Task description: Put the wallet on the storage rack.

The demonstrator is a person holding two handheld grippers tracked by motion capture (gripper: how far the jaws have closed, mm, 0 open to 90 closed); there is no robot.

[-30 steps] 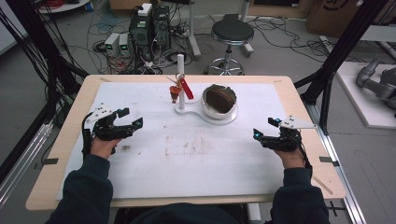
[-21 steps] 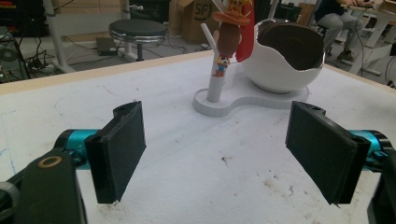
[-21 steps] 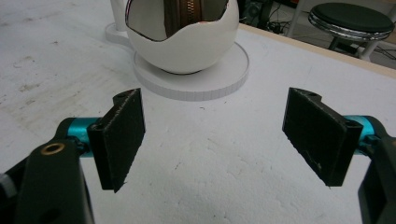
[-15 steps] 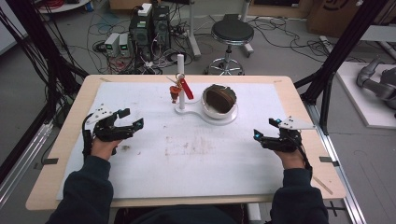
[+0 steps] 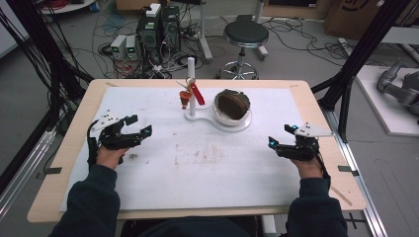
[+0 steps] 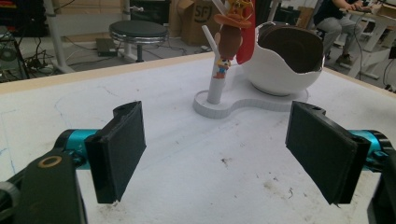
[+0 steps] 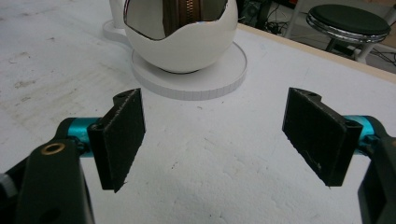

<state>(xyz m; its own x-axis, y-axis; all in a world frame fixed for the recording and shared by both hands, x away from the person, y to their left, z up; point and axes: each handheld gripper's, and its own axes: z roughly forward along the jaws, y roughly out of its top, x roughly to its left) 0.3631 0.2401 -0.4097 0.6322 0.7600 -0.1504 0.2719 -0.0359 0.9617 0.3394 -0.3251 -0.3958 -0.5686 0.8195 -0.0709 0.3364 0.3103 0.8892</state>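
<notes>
The left gripper (image 5: 139, 126) sits slightly nearer the table's left edge and a little closer to the person than 1 s ago (a small drift), its jaws spread wide.

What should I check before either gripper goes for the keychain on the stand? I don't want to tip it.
1. Left gripper open, nothing between its fingers: ok.
2. Right gripper open and empty: ok.
3. Keychain hanging on the white post: ok.
4. Egg-shaped bowl seated on the stand's base: ok.
5. Bare mat between left gripper and post: ok.
6. How the keychain is hooked to the post: cannot tell.
</notes>
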